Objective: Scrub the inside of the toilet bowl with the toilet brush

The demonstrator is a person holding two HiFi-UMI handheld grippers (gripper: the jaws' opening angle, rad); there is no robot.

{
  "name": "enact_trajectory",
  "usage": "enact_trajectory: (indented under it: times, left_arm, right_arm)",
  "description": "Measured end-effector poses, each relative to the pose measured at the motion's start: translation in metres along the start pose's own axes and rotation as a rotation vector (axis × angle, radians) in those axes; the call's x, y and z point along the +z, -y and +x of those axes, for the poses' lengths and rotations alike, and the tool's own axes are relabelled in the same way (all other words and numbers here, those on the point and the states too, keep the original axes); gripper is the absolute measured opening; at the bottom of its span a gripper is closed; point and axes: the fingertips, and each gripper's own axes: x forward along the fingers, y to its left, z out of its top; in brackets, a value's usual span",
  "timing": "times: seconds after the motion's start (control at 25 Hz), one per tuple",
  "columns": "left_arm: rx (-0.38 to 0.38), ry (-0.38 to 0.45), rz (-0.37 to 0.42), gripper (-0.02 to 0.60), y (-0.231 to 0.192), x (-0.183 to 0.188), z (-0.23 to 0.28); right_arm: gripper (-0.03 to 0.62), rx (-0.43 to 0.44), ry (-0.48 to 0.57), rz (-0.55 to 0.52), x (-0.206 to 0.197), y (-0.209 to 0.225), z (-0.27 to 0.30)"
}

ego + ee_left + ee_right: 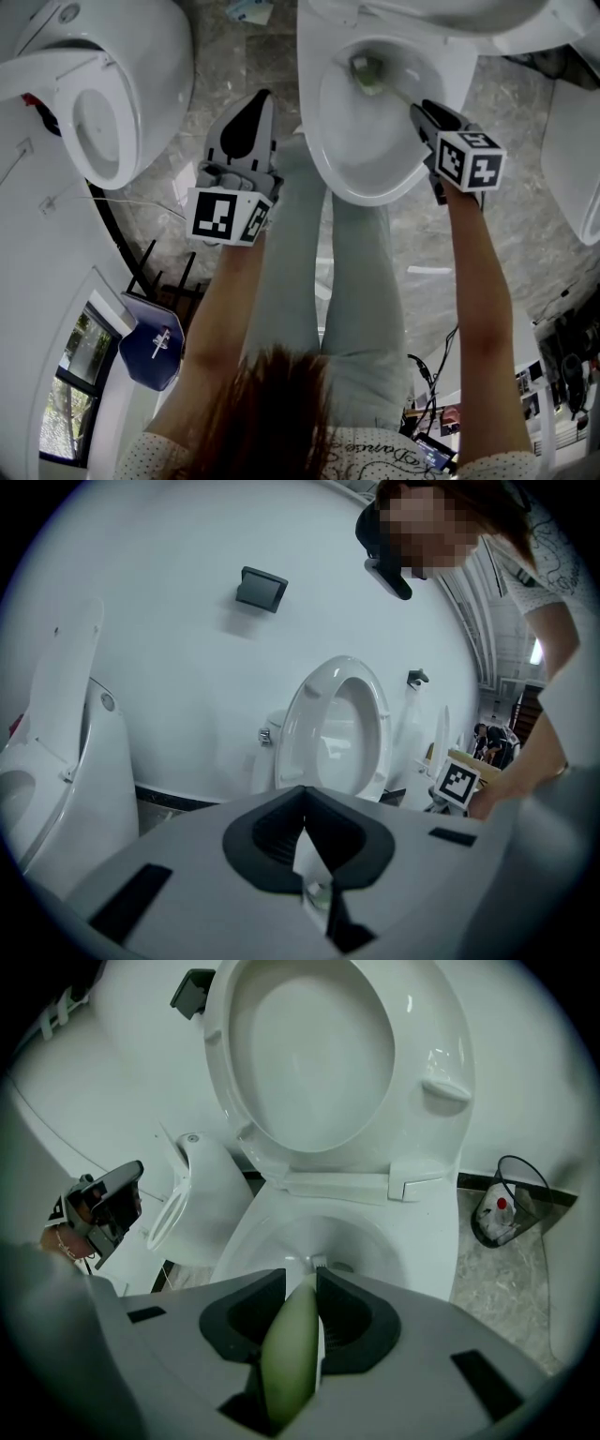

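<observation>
Grey marbled floor [525,234], white wall [169,667]

Cursive print on the shirt [375,457], at the head view's bottom edge, too small to read for certain. Otherwise only black-and-white square code markers, without letters or digits, on the cubes of the left gripper [258,101] and right gripper [419,109].

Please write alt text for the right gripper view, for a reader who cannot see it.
The right gripper is closed on the pale green handle of a toilet brush, whose head reaches into the white toilet bowl. The seat is raised; a wire bin stands at right.
</observation>
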Motion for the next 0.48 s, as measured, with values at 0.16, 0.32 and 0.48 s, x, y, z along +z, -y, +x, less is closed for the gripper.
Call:
enact_trajectory:
  times: [0.16,0.32,0.48]
  left_arm:
    - [-0.006,0.001,0.001,0.002,0.003,-0.001,0.002]
    - [-0.005,0.001,0.003,0.002,0.006,-0.002,0.002]
    - [-0.003,0.005,0.002,0.002,0.008,0.0,0.0]
  right_arm:
    - [0.112,0.0,-0.014,0.005,-0.012,0.003,-0.006]
    - [0.114,0.028,0.029,-0.028,-0.007,0.001,-0.02]
    - [0.114,0.079,0.038,-0.219,0.004,-0.018,-0.035]
